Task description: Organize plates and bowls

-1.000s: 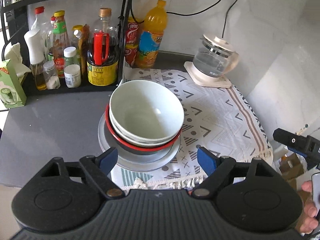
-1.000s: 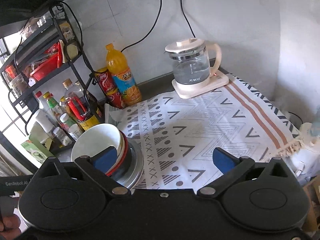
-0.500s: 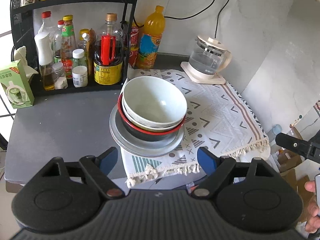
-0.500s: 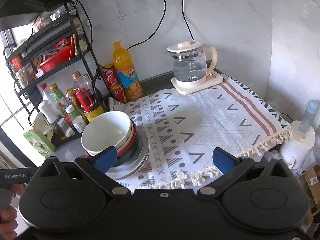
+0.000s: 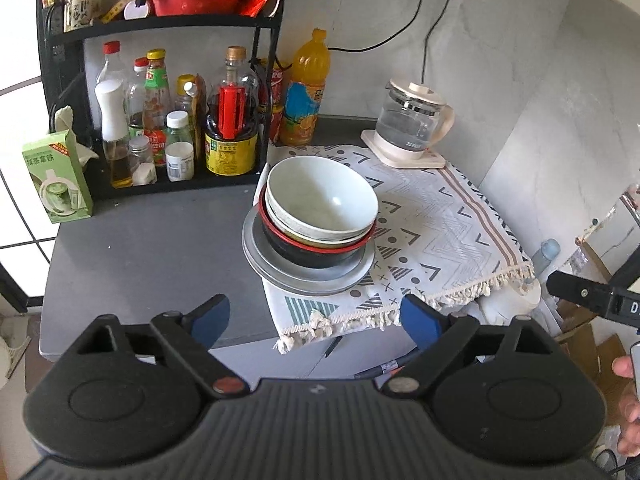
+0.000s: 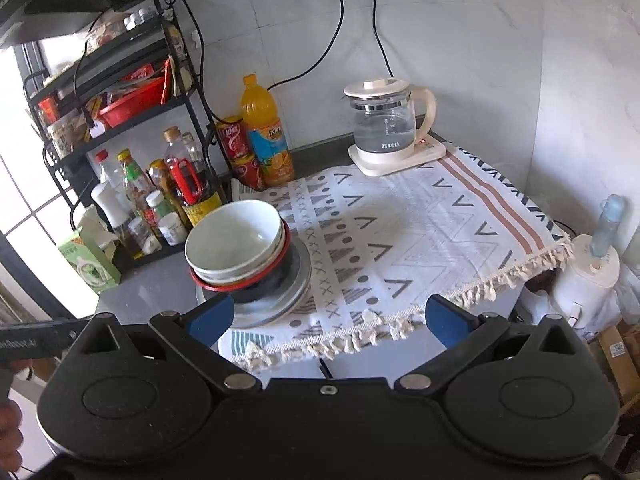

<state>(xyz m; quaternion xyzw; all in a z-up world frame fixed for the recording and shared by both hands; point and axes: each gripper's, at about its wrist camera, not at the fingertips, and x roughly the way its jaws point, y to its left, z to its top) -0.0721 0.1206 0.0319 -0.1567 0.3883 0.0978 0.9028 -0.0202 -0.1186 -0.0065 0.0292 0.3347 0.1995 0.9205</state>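
A stack of dishes stands at the left edge of the patterned cloth: a pale white bowl on top, a black bowl with a red rim under it, and a grey plate at the bottom. The stack also shows in the right wrist view, with the white bowl and the plate. My left gripper is open and empty, held back in front of the table edge. My right gripper is open and empty, also back from the front edge.
A black rack with sauce bottles stands at the back left. An orange juice bottle, red cans and a glass kettle line the back wall. A green box sits at the far left. The patterned cloth covers the right half.
Both grippers have pulled back and up from the dish stack, so the table's front edge now shows. The stack has not moved. Both stay open.
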